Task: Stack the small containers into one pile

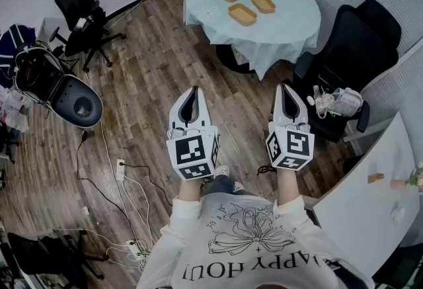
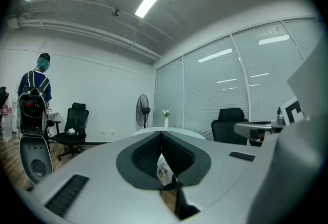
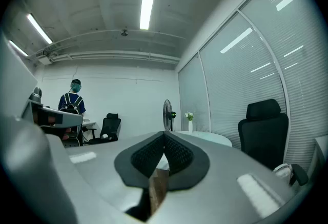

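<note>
Before the first pick: standing well short of the round pale-blue-clothed surface [image 1: 284, 30].

Holding left tongs [image 1: 192, 92] and right tongs [image 1: 285, 89] about level, both closed on nothing, aimed toward three shallow tan oblong containers [image 1: 242, 14] lying apart and unstacked on that cloth. Next, most likely: step in close, open one pair, settle over a container's rim, clamp, lift, and nest into a neighbour.

A black office chair [image 1: 82, 6] stands on the wooden floor [image 1: 152, 76] at the upper left. Another chair [image 1: 360, 43] sits just beside the round, cloth-covered counter [image 1: 291, 23]. A power strip [image 1: 120, 170] lies on the floor among cables. A pedestal fan [image 2: 143, 108] stands near the glass partitions.
</note>
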{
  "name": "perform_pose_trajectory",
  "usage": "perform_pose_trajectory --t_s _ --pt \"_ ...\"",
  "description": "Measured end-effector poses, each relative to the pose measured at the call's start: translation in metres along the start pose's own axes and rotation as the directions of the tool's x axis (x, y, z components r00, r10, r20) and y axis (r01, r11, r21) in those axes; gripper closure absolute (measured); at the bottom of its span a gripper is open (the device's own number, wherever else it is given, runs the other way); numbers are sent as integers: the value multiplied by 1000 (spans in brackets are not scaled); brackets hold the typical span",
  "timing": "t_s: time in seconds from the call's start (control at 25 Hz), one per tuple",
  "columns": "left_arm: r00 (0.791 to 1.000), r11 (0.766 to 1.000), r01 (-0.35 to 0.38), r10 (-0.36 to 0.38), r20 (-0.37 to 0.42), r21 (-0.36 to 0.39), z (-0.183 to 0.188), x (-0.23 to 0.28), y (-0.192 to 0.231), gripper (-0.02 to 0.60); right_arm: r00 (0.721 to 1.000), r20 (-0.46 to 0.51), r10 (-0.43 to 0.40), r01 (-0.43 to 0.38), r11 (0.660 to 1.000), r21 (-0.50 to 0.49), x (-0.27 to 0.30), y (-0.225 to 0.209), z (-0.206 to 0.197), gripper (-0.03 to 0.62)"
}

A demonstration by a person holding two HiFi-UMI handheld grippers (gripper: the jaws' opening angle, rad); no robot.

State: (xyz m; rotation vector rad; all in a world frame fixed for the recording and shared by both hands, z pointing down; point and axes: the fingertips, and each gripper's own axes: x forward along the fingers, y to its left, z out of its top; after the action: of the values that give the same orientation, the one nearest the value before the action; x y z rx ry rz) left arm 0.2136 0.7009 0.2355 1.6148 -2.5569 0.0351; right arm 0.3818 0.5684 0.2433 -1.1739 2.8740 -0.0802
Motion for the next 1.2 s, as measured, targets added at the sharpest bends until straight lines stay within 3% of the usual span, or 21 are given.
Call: perform_pose_trajectory --t_s 0.64,1.2 --pt "1000 1000 19 -19 -4 -12 0 47 31 575 999 -3 -43 43 999 16 51 8 -9 583" --pt "998 999 22 -24 -64 -30 -17 102 49 575 996 -69 -61 63 998 28 102 3 -31 583"
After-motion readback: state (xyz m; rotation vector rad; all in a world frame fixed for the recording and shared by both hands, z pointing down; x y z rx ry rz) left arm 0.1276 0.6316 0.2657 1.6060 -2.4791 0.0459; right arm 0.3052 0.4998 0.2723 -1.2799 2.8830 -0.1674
